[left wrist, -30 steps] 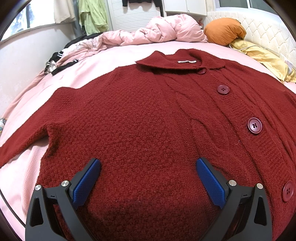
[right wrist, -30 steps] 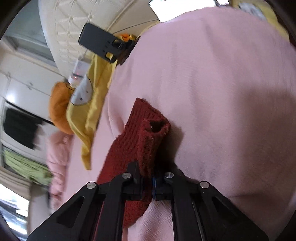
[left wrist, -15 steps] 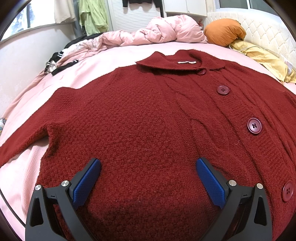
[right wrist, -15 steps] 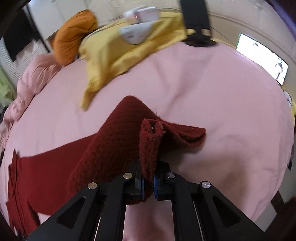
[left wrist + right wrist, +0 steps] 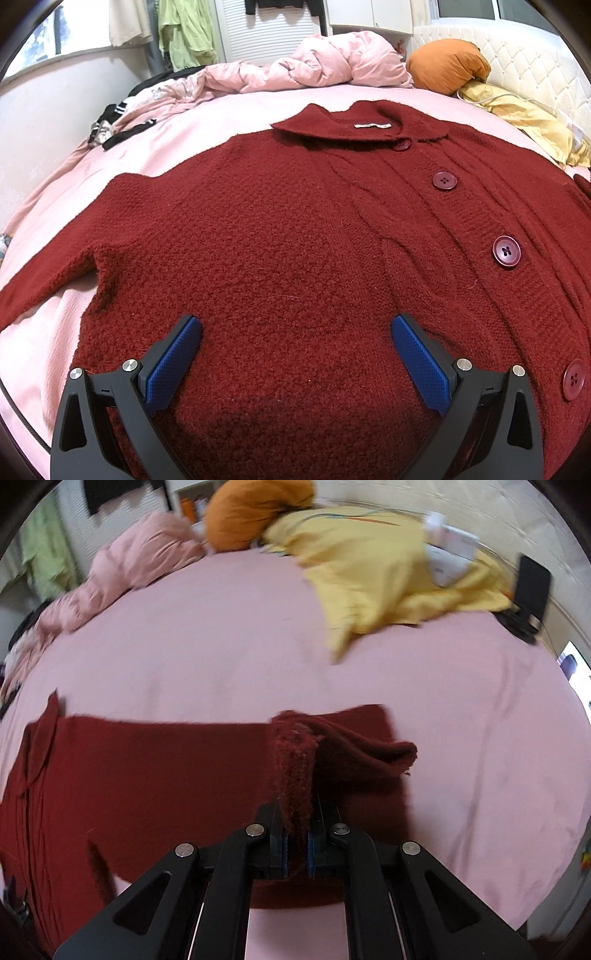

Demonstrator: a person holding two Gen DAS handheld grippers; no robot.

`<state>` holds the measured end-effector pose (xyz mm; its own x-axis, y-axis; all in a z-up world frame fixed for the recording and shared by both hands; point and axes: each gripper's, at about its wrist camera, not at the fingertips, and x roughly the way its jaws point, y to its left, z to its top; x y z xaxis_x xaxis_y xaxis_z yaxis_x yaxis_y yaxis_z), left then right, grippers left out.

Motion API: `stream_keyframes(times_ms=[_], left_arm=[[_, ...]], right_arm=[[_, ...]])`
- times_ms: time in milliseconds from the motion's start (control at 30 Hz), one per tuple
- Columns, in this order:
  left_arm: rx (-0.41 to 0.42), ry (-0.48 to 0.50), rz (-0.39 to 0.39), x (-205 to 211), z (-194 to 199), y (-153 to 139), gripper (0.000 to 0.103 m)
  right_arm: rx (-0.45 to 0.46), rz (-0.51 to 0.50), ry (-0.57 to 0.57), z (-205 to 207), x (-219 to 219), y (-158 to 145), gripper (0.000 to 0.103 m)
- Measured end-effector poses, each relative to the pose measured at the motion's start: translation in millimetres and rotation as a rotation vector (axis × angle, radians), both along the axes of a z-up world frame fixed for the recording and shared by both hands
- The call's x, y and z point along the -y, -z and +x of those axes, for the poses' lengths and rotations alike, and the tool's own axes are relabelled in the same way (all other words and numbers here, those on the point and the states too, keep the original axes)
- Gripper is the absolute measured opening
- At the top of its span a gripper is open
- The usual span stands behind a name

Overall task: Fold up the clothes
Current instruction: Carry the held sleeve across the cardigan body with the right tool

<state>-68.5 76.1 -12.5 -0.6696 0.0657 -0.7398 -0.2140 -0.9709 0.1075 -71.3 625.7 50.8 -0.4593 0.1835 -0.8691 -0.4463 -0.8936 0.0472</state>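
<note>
Sleeve cuff (image 5: 295, 775) has swung in from the far right toward the cardigan (image 5: 295, 240) body, pinched in the closed right gripper (image 5: 295, 843). Cardigan lies flat, buttoned, on the pink bed (image 5: 207, 122). Left gripper (image 5: 295, 354) hovers wide open, empty. Folding barely started: first sleeve under way.

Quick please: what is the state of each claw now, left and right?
Left claw: open, holding nothing, over the red cardigan.
Right claw: closed on the cardigan's sleeve.
</note>
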Motion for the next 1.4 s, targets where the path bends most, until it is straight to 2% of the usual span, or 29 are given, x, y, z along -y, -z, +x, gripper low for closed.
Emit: stream_keyframes(times_ms=[567,1133,1400], left_arm=[[-0.006,0.009,0.028,0.9,-0.2,0.3,0.103],[-0.007,0.014,0.044,3.4,-0.4,0.2,0.103],[-0.004,0.018,0.054,4.7,-0.4,0.0,0.103]], right_arm=[[0.066,0.038,-0.207,-57.8,153.0,13.6,0.006],[0.039,-0.012,-0.319,-89.9,253.3,10.8,0.007],[0.055,0.023,-0.420,-110.8,309.8,14.1,0.007]])
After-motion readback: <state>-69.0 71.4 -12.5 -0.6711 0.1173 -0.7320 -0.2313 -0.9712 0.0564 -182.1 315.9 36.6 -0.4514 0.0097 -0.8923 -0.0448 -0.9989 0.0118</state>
